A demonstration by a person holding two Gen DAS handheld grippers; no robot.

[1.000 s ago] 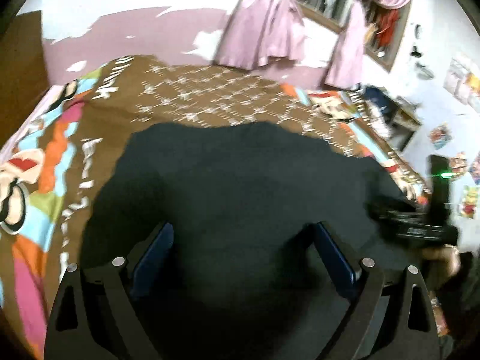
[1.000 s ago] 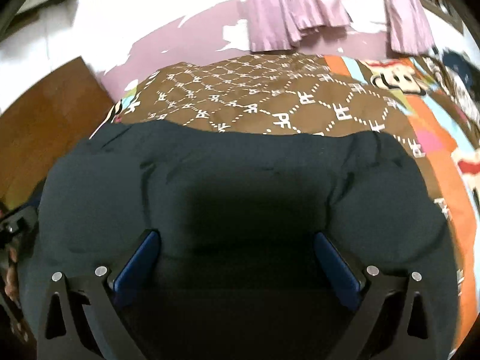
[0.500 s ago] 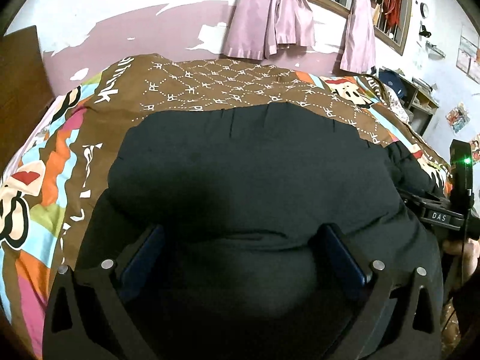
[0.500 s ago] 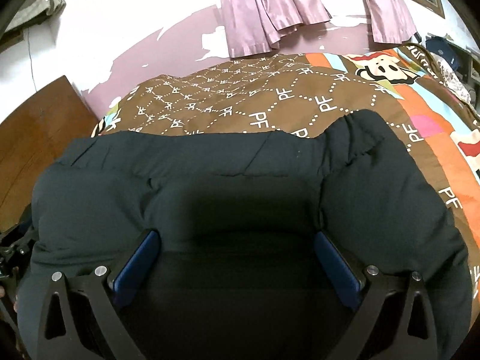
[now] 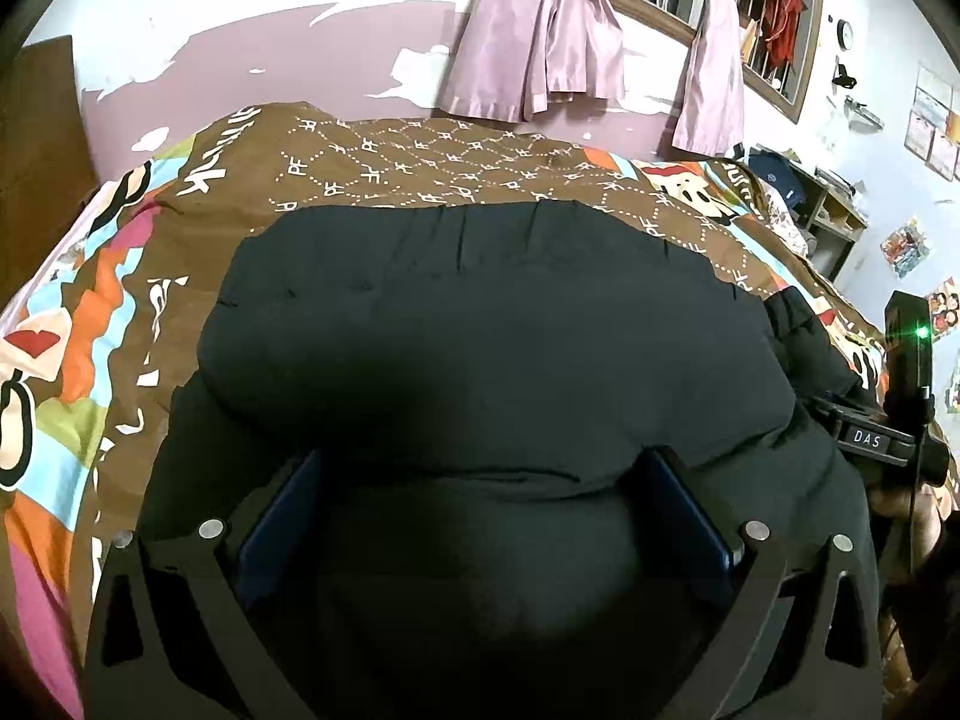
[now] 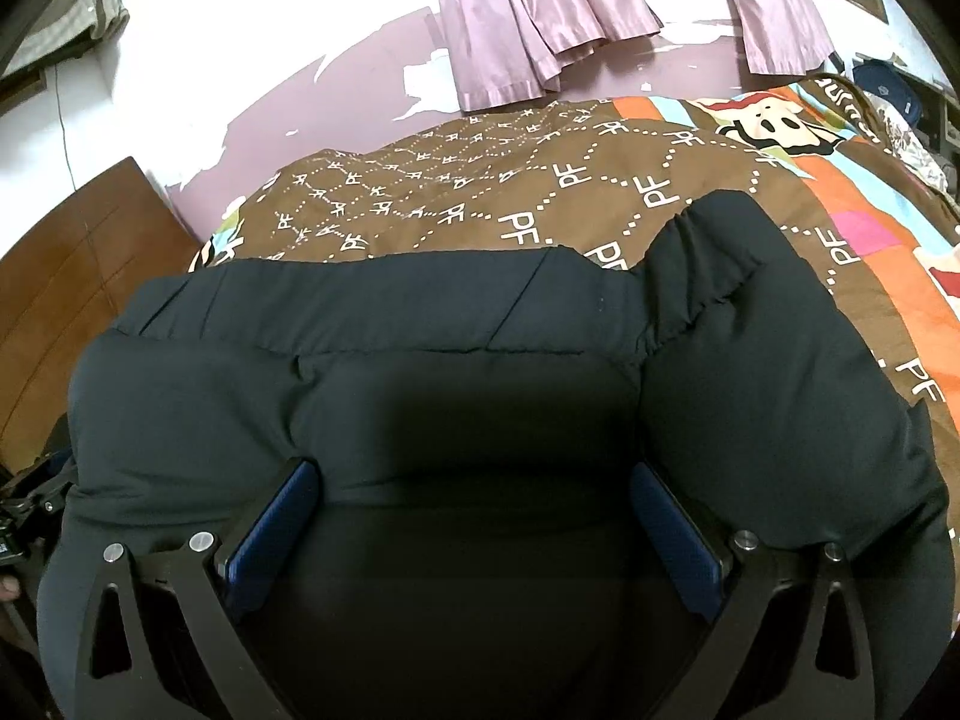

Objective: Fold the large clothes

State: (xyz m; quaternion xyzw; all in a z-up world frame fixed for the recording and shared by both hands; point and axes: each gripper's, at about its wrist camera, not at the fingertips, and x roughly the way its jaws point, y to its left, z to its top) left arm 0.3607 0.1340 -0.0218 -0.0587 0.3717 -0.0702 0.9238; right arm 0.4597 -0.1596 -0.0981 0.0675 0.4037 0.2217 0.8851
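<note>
My left gripper [image 5: 480,492] is spread as wide as it goes, blue pads [image 5: 282,516] standing out on either side, and the puffy black jacket [image 5: 492,348] bulges up between them. I can't tell if the pads really press on it or just sit alongside. Same deal with my right gripper [image 6: 474,498]: jaws wide, jacket swelling up in the gap, grip unclear.

The jacket lies folded over on itself across the near part of the bed, a thick padded lump. In the left view its far edge runs fairly straight, with a stitched seam line. In the right view a sleeve end [image 6: 714,258] sticks out past that edge at the right.

Beyond it there's plenty of bare bedspread [image 5: 420,156], brown with a dotted PF pattern and cartoon panels down both sides, so lots of room ahead. The bed's far edge meets a peeling purple wall [image 5: 270,54] with pink curtains [image 5: 534,42] hanging. A wooden headboard [image 6: 66,276] closes off the left side.
</note>
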